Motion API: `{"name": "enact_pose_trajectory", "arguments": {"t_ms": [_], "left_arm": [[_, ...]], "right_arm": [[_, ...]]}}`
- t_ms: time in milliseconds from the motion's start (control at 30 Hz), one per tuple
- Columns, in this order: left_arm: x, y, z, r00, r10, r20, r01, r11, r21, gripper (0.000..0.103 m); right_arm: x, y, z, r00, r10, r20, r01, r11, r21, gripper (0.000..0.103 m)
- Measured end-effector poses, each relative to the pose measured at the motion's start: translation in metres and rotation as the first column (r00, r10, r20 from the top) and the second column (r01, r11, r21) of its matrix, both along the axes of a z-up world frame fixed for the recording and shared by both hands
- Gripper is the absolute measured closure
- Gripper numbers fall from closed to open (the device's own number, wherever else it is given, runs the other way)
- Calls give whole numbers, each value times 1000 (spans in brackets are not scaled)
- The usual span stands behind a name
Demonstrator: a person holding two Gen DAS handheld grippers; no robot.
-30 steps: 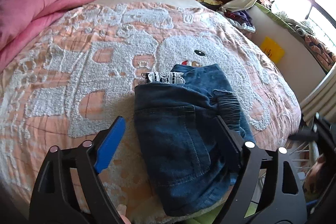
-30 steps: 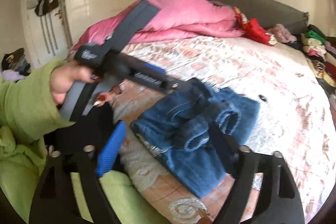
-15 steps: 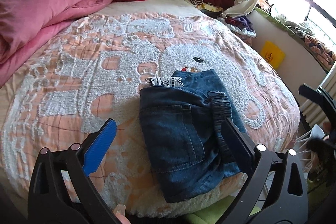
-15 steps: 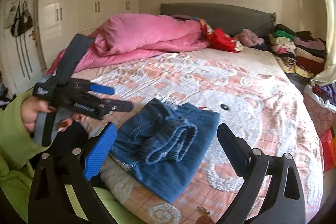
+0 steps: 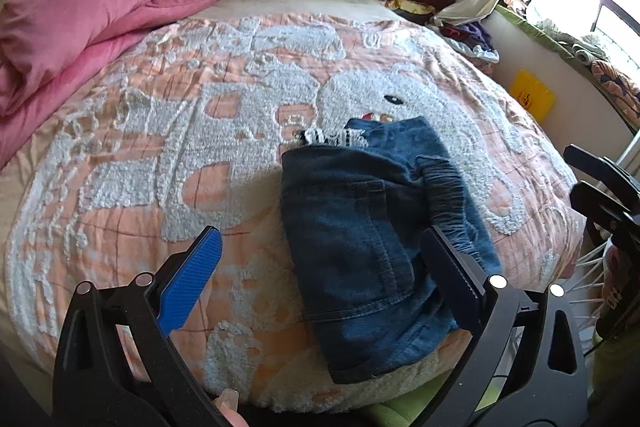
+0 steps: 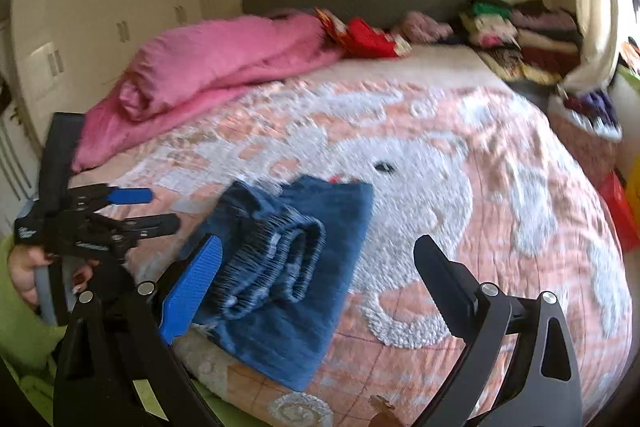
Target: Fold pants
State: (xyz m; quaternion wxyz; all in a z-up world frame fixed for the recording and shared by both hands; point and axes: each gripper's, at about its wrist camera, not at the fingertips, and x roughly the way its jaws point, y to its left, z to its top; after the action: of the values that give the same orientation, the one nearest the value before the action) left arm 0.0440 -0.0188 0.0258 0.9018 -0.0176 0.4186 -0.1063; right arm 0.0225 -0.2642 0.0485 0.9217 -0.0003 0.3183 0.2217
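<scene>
Both claws stand spread wide and pinch nothing: the left gripper (image 5: 320, 255) hangs over the near end of the folded pants (image 5: 368, 231), and the right gripper (image 6: 316, 259) hovers to their right, apart from the cloth. The pants lie as a compact denim bundle at the near edge of the bed (image 5: 160, 131). The fold looks done; I judge it best to draw both claws clear without snagging the elastic waistband (image 6: 276, 259). The right view is blurred, and the bundle's underside is hidden.
</scene>
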Motion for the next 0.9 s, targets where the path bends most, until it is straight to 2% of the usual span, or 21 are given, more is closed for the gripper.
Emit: {"name": "enact_pose_trajectory", "arguments": {"t_ms": [200,300,533,633,733,900], "left_arm": [[8,2,-18,999,22,-43,-22,1000,4,10],[14,3,-26,997,34,-63,-35,999,-8,10],[28,-2,-43,994,27,-108,-31,999,-35,10],[34,-5,-54,991,32,-129,-36,999,-30,10],[38,-6,-61,989,19,-143,-27,998,-50,10],[41,-12,-65,990,6,-142,-13,999,-49,11]], "right_arm": [[24,0,-35,989,-37,-144,41,999,31,7],[32,0,-46,983,-29,-182,37,999,40,8],[50,11,-70,962,11,-274,8,998,68,29],[57,16,-82,949,40,-314,-13,996,87,32],[63,18,-94,938,49,-342,-17,995,98,32],[66,18,-98,937,73,-341,-35,993,116,32]]}}
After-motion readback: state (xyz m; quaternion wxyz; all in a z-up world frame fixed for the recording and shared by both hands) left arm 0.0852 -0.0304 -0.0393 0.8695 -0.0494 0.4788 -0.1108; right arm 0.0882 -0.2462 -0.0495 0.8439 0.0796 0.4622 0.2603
